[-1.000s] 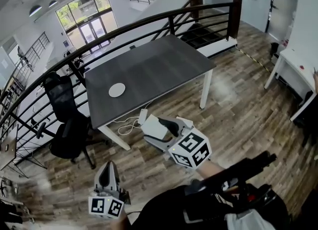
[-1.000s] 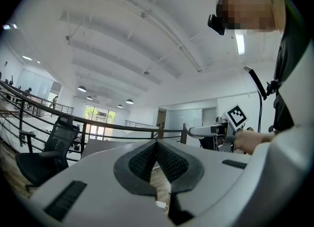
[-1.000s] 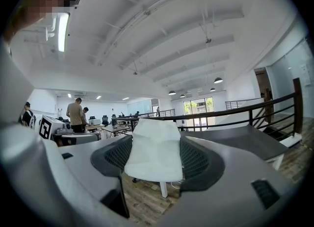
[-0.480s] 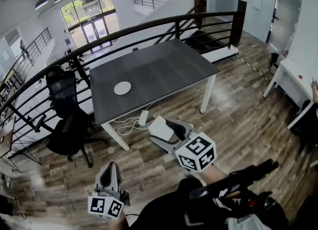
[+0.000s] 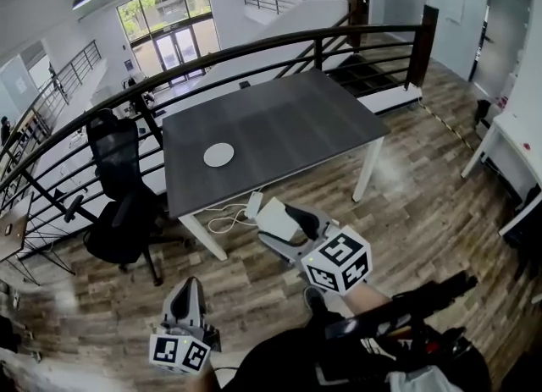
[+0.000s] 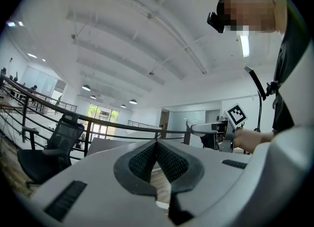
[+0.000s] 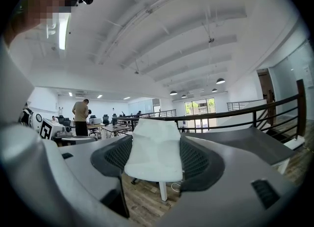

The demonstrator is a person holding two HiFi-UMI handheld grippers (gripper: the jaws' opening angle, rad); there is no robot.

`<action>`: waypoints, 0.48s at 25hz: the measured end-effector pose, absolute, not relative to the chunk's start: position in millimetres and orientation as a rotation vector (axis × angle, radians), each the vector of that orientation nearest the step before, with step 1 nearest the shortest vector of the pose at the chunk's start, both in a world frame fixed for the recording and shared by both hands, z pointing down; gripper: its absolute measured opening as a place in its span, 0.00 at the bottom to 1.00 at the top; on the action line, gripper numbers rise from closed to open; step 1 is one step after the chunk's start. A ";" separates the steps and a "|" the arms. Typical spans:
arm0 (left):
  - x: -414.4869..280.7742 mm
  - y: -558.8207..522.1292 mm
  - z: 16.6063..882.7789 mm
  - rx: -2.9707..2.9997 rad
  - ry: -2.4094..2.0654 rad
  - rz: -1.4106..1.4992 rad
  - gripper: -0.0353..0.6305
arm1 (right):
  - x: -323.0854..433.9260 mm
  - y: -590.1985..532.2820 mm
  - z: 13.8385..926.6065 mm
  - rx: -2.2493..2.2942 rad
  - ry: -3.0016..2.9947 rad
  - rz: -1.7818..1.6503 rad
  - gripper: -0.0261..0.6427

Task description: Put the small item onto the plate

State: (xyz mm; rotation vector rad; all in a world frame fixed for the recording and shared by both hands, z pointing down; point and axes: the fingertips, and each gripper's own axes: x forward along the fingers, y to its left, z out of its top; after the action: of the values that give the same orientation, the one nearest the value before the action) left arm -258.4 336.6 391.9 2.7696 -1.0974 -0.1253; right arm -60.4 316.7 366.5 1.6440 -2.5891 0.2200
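There, plate [image 5: 218, 155] on table [image 5: 292, 115], chair [image 5: 114, 157] beside.

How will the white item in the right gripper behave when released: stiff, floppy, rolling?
The white item shows creases, so it is probably light, crushable paper or foam. It juts past the right gripper unsupported, so likely not floppy. Flat faces suggest no rolling.

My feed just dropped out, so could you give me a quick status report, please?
Left gripper shut, empty. Right gripper shut on white item, short of the table. Plate bare on table. Nothing seen in the way.
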 end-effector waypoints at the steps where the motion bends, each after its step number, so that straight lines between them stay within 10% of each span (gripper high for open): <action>1: -250.6 328.9 391.2 2.770 -1.105 -0.124 0.06 | -53.6 307.8 366.6 1.635 -2.595 0.222 0.50; 12: -195.1 265.4 376.6 2.759 -1.203 -0.097 0.06 | -1.7 224.3 358.9 1.550 -2.688 0.215 0.50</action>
State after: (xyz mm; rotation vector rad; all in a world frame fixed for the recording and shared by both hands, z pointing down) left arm -195.1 265.4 376.6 2.7590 -1.2027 -0.0970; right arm -1.7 224.3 358.9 1.5497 -2.6879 0.2151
